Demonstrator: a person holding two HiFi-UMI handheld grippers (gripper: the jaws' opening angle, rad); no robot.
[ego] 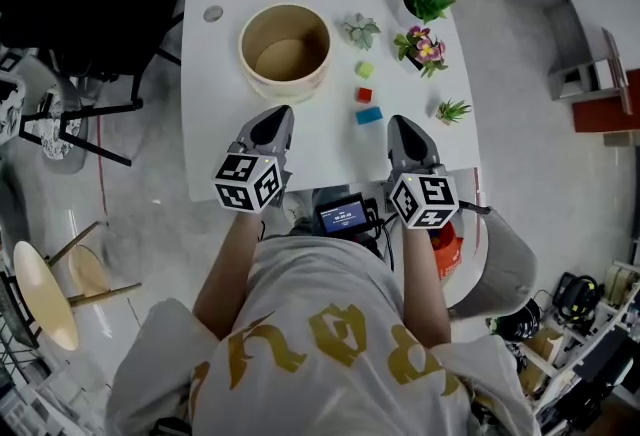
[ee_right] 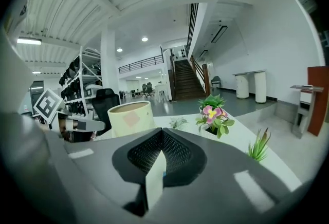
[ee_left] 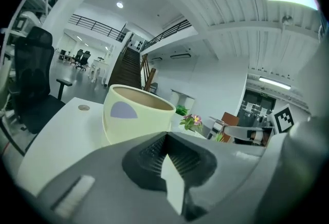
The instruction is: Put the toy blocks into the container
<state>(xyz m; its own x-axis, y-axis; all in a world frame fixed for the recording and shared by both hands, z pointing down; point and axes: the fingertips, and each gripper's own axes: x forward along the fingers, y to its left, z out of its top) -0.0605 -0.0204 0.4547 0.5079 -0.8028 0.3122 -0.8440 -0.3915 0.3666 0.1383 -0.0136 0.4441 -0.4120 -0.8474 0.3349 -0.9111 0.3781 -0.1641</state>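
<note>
I have the left gripper (ego: 279, 116) at the near edge, its jaws pressed together on nothing, aimed at the container (ego: 284, 84), which stands just ahead of it and looks empty. To its right the three blocks lie loose in a short line running away from me: blue block (ego: 369, 115) nearest, then red block (ego: 364, 94), then green block (ego: 365, 70), none touching another. The right gripper (ego: 401, 124) is closed too, with nothing between its jaws, just beside and short of the blue one. As I read it, no block has gone in yet, so I would part the right jaws first, ease forward over the blue block, and close across two flat faces, not a corner. Then I would lift above the rim before swinging left, and let go only once over the opening. The table (ego: 215, 124) is white and mostly bare, with small potted plants (ego: 421, 48) along its far right side, well apart from my path. Around it I see a black chair (ego: 90, 9) at far left, wooden stools (ego: 45, 296) lower left, pale floor, and in the gripper views an open hall with a staircase.
</note>
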